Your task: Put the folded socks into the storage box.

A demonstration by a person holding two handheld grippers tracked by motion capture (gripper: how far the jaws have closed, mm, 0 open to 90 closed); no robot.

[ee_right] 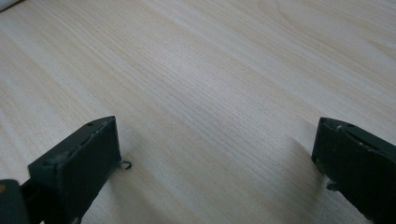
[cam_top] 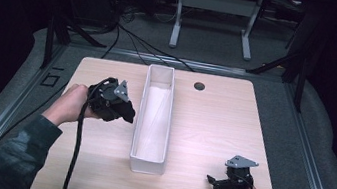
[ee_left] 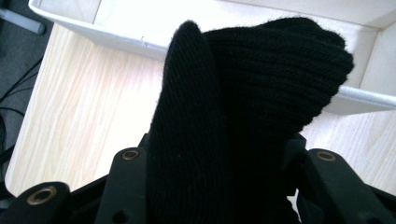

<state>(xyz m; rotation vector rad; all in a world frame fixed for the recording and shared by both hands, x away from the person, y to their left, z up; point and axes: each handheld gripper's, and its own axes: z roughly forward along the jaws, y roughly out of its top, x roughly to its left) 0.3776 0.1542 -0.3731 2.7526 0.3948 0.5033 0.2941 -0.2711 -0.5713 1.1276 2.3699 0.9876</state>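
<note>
Pale wood-grain table, rounded corners, carries a long narrow white box with smooth upright walls, running near to far at centre. We note the left gripper held off the surface just left of the box, clamped on a black rib-knit cloth, soft and folded, bulging past the jaws. Right gripper sits low at the near right edge, jaws well apart over bare wood.

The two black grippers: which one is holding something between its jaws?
The left gripper, beside the long white box, is shut on a black knitted cloth. The right gripper, low over the light wooden table, has wide open jaws with nothing between them.
</note>
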